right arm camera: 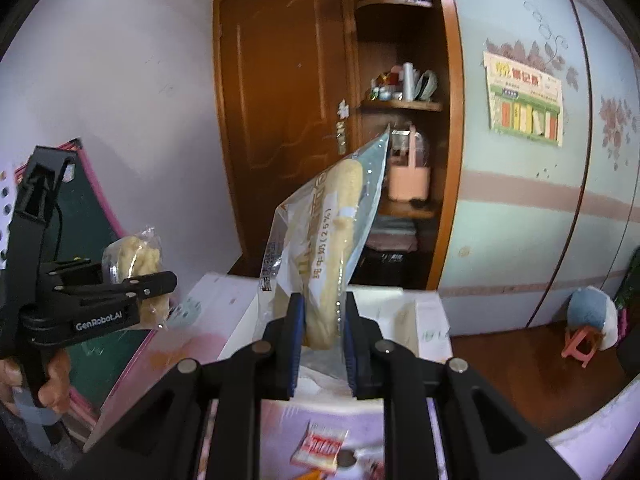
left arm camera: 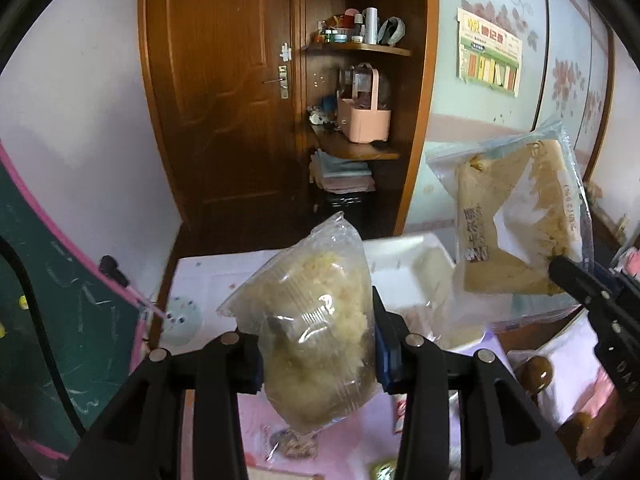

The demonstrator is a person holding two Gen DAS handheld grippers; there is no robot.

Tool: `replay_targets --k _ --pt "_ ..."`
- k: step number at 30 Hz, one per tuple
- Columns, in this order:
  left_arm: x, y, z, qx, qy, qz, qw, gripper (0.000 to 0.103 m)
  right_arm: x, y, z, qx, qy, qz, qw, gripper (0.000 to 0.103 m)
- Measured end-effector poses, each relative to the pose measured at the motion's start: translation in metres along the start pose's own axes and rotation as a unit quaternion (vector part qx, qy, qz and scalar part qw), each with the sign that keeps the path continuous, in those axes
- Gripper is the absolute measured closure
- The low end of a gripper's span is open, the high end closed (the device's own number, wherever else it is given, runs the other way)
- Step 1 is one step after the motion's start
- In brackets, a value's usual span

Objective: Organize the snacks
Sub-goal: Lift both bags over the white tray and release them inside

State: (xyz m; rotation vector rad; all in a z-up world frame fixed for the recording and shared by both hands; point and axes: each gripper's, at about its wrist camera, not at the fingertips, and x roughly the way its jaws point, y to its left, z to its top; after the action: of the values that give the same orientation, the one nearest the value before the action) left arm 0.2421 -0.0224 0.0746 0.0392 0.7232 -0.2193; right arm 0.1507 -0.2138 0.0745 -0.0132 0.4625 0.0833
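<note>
Left gripper [left arm camera: 318, 354] clamping a clear packet of pale, crumbly snack [left arm camera: 310, 332] — blue pads pressing into both sides of the wrapper, jaws only a little apart, packet standing upright and hanging in the air above the pink tabletop [left arm camera: 348, 446]. Seen from the right wrist view, same gripper [right arm camera: 158, 292] showing at the left edge, gripped by a hand [right arm camera: 52, 384], the packet [right arm camera: 134, 264] poking out above and below its fingers.

Right gripper [right arm camera: 322, 344] pinching a flat clear bag of cream-coloured bread [right arm camera: 320, 256] by its lower end — jaws nearly closed on it, bag tilting up and to the right, also lifted off the tabletop [right arm camera: 320, 420]. In the left wrist view, that bag [left arm camera: 516, 220] hanging at the right with the black fingers of the right gripper [left arm camera: 576, 276] on its lower right corner.

Sitting beyond both packets, towards the far edge of the tabletop, a white open box [right arm camera: 420, 320]. Lying near the tabletop's near edge, under the right gripper, a small red-and-white wrapped snack [right arm camera: 320, 450]. Standing behind, a brown wooden door [left arm camera: 224, 92] and open corner shelves [left arm camera: 360, 52].
</note>
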Motion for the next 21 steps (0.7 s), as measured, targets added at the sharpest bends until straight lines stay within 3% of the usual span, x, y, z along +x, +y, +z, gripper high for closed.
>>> replay_targets --k 9,21 --pt "0.057 -0.01 0.037 -0.008 0.017 -0.03 0.9994 0.065 0.058 -0.008 0.025 0.002 0.009 -0.03 1.0 0.085" --pt "0.143 -0.026 0.035 -0.001 0.072 -0.019 0.9972 0.063 0.141 -0.028 -0.003 0.026 0.107 -0.027 0.994 0.085"
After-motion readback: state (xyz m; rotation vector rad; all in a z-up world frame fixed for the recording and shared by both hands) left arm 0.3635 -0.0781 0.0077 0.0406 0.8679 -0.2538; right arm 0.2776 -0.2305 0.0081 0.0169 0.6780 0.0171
